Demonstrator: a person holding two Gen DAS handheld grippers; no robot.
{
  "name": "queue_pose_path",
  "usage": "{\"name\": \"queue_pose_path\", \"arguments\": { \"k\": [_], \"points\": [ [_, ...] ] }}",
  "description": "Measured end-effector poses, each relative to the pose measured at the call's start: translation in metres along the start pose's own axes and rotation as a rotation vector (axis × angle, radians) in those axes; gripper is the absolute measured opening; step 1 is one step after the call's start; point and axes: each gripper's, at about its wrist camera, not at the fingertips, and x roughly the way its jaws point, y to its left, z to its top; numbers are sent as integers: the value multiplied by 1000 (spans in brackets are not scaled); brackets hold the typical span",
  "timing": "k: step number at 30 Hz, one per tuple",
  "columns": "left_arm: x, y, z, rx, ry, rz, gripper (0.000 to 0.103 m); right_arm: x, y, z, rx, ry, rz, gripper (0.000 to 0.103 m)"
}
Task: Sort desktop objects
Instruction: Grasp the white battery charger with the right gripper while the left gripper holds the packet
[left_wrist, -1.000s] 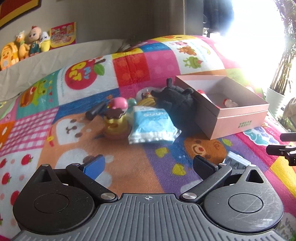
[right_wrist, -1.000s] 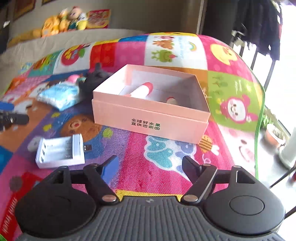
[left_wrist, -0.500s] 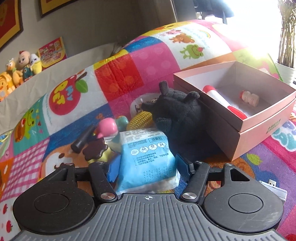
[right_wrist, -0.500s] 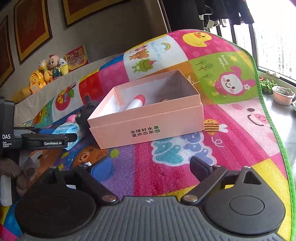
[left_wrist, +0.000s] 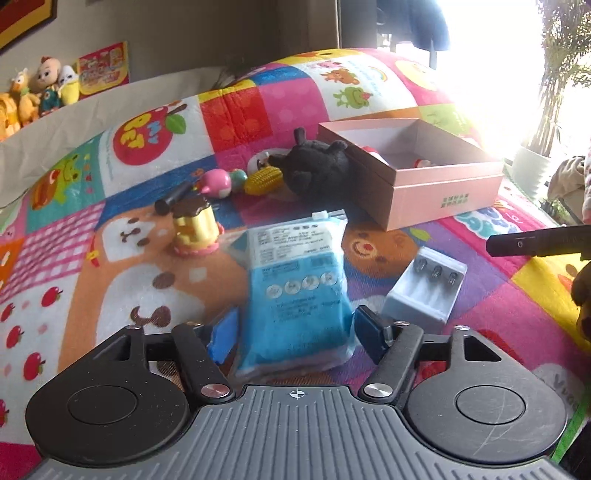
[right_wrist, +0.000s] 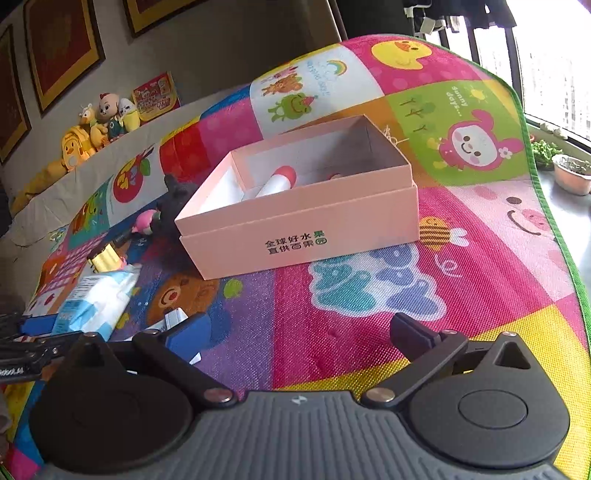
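Observation:
A blue and white packet (left_wrist: 295, 291) lies lengthwise between the fingers of my left gripper (left_wrist: 295, 332). Both pads touch its sides while the jaws are opening. Its near end sits just ahead of the gripper body, over the colourful play mat (left_wrist: 110, 295). In the right wrist view the packet (right_wrist: 96, 299) shows at the left, tilted. The pink cardboard box (right_wrist: 295, 236) stands open with a red-capped white tube (right_wrist: 279, 181) inside. My right gripper (right_wrist: 295, 328) hangs over the mat in front of the box; its jaws are opening and nothing is between them.
A white battery charger (left_wrist: 424, 291) lies right of the packet. Beyond it are a yellow pudding toy (left_wrist: 194, 225), a black marker (left_wrist: 173, 197), a pink toy (left_wrist: 218, 181), a corn toy (left_wrist: 264, 180) and a black plush (left_wrist: 317, 166) against the box (left_wrist: 443, 192). The mat's green edge (right_wrist: 546, 221) runs on the right.
The left gripper went forward and closed round the packet, then drew back with it away from the pudding toy, toward the charger. The right gripper rolled and its jaws spread wider.

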Motion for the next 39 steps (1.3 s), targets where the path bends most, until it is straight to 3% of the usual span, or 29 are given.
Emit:
{"name": "queue_pose_path", "arguments": {
  "k": [6, 13, 18, 22, 26, 29, 39],
  "points": [
    [10, 16, -6, -63, 4, 70, 96, 4, 3, -1, -6, 35, -17, 103],
    [14, 28, -9, -144, 24, 44, 100, 11, 21, 1, -149, 103, -53, 103],
    [13, 33, -11, -183, 22, 36, 101, -5, 56, -6, -243, 99, 120, 103],
    [12, 33, -12, -185, 19, 40, 101, -4, 97, -18, -395, 104, 175, 103],
    [12, 36, -12, -201, 15, 33, 102, 7, 116, -24, -509, 86, 76, 103],
    [12, 36, -12, -205, 14, 29, 102, 12, 108, -18, -473, 88, 31, 103],
    [13, 35, -12, -200, 19, 30, 103, 33, 105, 0, -498, 133, 168, 103]
  ]
}}
